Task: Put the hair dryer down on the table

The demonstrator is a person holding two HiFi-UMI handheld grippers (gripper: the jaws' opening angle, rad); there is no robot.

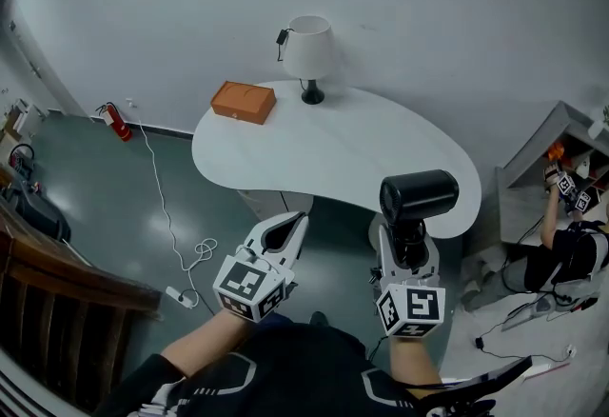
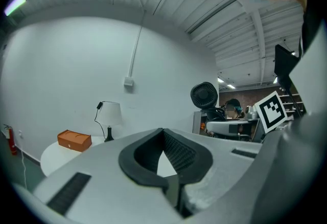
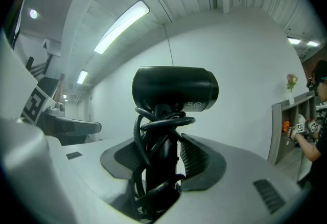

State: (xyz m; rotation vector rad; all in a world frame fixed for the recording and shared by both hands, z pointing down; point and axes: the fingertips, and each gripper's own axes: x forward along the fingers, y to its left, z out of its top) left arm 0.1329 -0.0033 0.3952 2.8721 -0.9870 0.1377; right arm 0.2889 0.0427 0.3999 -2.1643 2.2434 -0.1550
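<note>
A black hair dryer (image 1: pixel 419 196) stands upright in my right gripper (image 1: pixel 409 248), which is shut on its handle with the black cord wound around it. In the right gripper view the hair dryer (image 3: pixel 174 90) has its barrel lying crosswise above the jaws, and the coiled cord (image 3: pixel 156 131) fills the gap between them. It hangs in the air just off the near right edge of the white curved table (image 1: pixel 362 153). My left gripper (image 1: pixel 285 234) is shut and empty, low over the floor before the table's front edge. The left gripper view shows the hair dryer (image 2: pixel 204 96) from its rear grille.
On the table stand a white-shaded lamp (image 1: pixel 309 53) at the back and an orange box (image 1: pixel 243 102) at the back left. A white cable and power strip (image 1: pixel 181 263) lie on the dark floor to the left. A person (image 1: pixel 571 234) crouches by a shelf at the right.
</note>
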